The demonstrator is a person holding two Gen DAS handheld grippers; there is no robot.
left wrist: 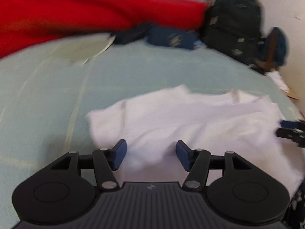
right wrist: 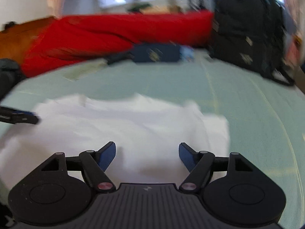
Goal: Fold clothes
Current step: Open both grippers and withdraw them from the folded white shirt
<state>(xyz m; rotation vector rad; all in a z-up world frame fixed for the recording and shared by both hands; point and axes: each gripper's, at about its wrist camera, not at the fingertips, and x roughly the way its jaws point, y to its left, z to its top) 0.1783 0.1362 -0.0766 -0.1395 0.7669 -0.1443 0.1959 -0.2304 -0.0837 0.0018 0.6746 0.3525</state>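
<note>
A white garment [left wrist: 190, 118] lies partly folded on the pale green bedsheet [left wrist: 47, 99]; in the right wrist view the same white garment [right wrist: 124, 122] fills the middle. My left gripper [left wrist: 151, 155] hovers over its near left part, jaws apart, with only loose cloth showing below the blue pads. My right gripper [right wrist: 146, 157] stands open over the garment's near right part, nothing pinched. Each gripper's fingertips show at the edge of the other's view: the right gripper [left wrist: 289, 129] and the left gripper [right wrist: 19, 115]. Both pictures are blurred.
A red blanket [left wrist: 85, 13] is heaped along the far side of the bed. A black backpack [left wrist: 232, 22] stands at the far right, with a dark blue pouch [left wrist: 171, 37] beside it. The bedsheet [right wrist: 257, 114] stretches to the right of the garment.
</note>
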